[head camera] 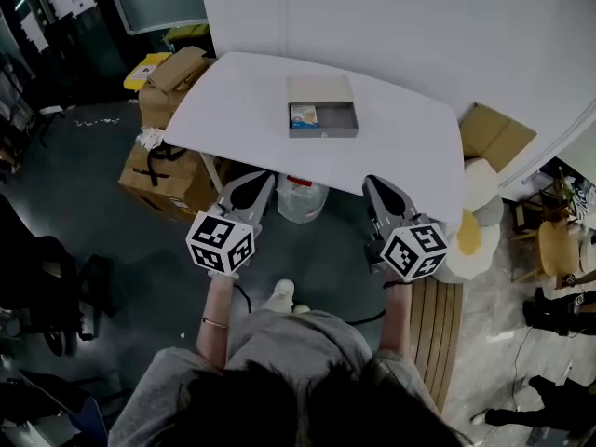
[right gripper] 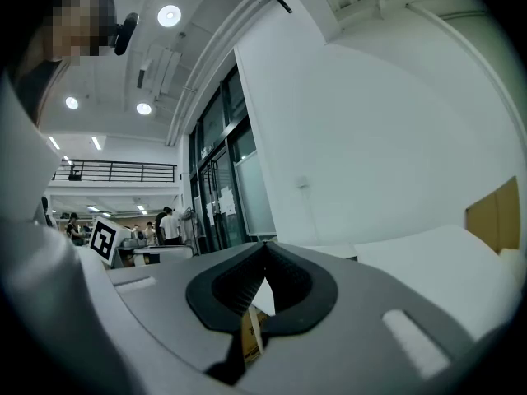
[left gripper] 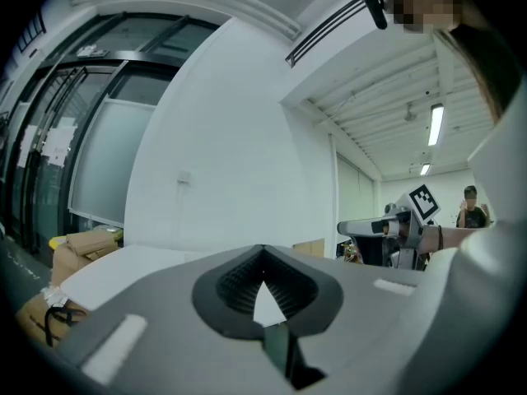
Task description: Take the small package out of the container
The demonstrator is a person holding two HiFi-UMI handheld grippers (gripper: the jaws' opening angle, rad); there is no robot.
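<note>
A grey open container (head camera: 322, 119) lies on the white table (head camera: 391, 128), its lid folded back on the far side. The small package (head camera: 304, 115), blue and white, rests in the container's left part. Both grippers hang in front of the table's near edge, well short of the container. My left gripper (head camera: 264, 181) is shut with nothing in it, and its jaws meet at a point in the left gripper view (left gripper: 263, 255). My right gripper (head camera: 372, 184) is also shut and empty, jaws meeting in the right gripper view (right gripper: 265, 250). The right gripper (left gripper: 387, 225) shows beside the left one.
Cardboard boxes (head camera: 170, 82) stand at the table's left, with another (head camera: 168, 180) lower down. A clear plastic jug (head camera: 300, 199) sits under the near edge. More cardboard (head camera: 495, 136) and a white and yellow egg-shaped object (head camera: 471, 240) are at the right.
</note>
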